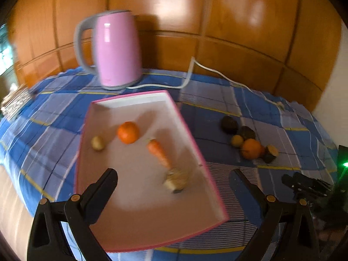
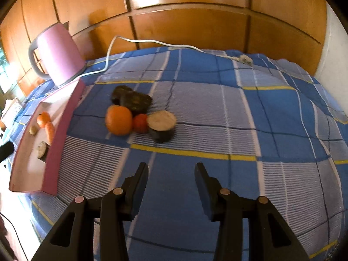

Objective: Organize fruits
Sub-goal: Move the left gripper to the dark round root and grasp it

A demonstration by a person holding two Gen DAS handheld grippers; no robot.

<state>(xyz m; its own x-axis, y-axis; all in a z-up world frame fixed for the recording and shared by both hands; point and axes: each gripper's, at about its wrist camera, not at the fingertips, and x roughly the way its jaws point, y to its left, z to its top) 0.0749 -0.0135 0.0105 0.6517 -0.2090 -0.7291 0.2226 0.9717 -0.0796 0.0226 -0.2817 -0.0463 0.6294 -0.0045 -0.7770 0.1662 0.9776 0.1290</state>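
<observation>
A pink-rimmed tray (image 1: pixel 184 121) lies on the checked cloth. It holds an orange (image 1: pixel 128 132), a small yellowish fruit (image 1: pixel 97 143), a carrot (image 1: pixel 158 152) and a blurred cut piece (image 1: pixel 176 180). My left gripper (image 1: pixel 174 176) hovers open over the tray's near half, and the cut piece lies below it, untouched. To the right, a loose pile sits on the cloth: an orange (image 2: pixel 118 120), a small red fruit (image 2: pixel 140 122), a dark-skinned cut piece with a pale face (image 2: pixel 162 126) and dark lumps (image 2: pixel 134 101). My right gripper (image 2: pixel 171 171) is open and empty, short of that pile.
A pink kettle (image 1: pixel 117 47) stands behind the tray. Its white cord (image 2: pixel 152 41) trails along the back of the table to a plug (image 2: pixel 245 59). A wooden panelled wall closes off the rear. The right gripper's black body (image 1: pixel 304 184) shows at the left wrist view's right edge.
</observation>
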